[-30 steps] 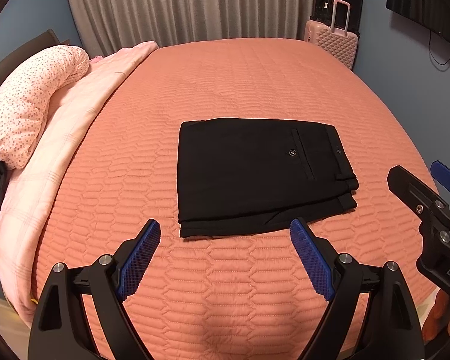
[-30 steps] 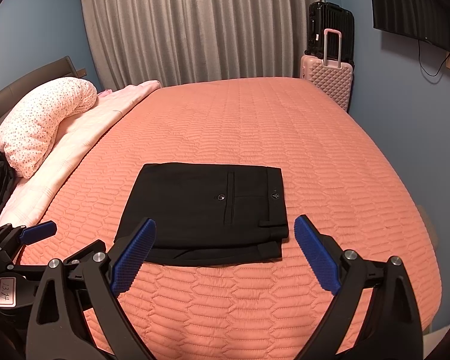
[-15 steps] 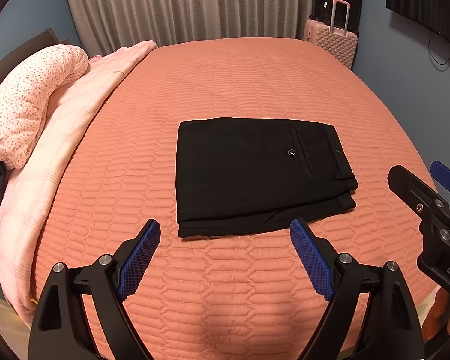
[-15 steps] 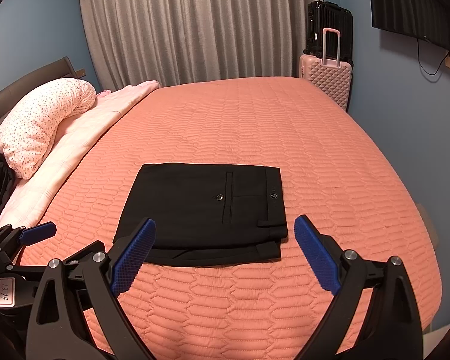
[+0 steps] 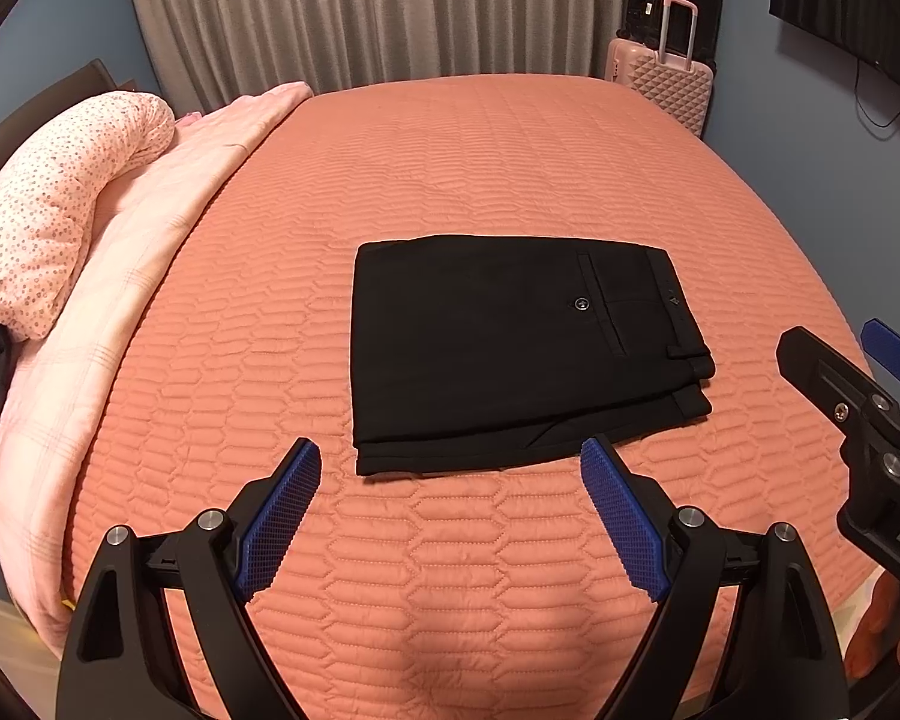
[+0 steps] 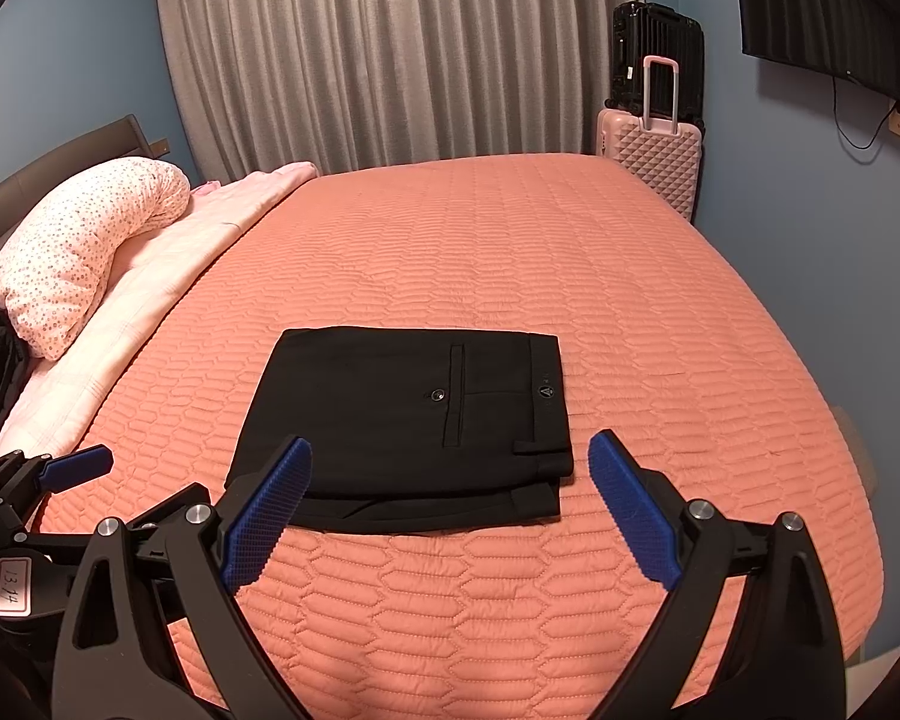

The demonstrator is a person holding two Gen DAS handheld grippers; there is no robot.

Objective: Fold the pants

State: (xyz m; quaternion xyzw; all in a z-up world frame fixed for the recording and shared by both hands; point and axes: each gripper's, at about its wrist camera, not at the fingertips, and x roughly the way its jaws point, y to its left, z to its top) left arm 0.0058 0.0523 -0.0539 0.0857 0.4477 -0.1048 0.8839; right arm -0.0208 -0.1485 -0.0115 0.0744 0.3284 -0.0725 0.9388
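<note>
The pants (image 5: 510, 348) are matt black woven cloth, smooth, with a small glossy button (image 5: 581, 303). The bedspread (image 5: 510, 150) is quilted cloth – soft, stitched in long cells. The pillow (image 6: 84, 240) is dotted cotton-like cloth. The curtain (image 6: 390, 48) is grey pleated fabric. The left gripper (image 5: 450, 468) has matt black plastic arms, blue ribbed rubbery pads (image 5: 279, 510) and shiny metal bolts – the suitcase (image 6: 651, 162) is hard embossed plastic.
</note>
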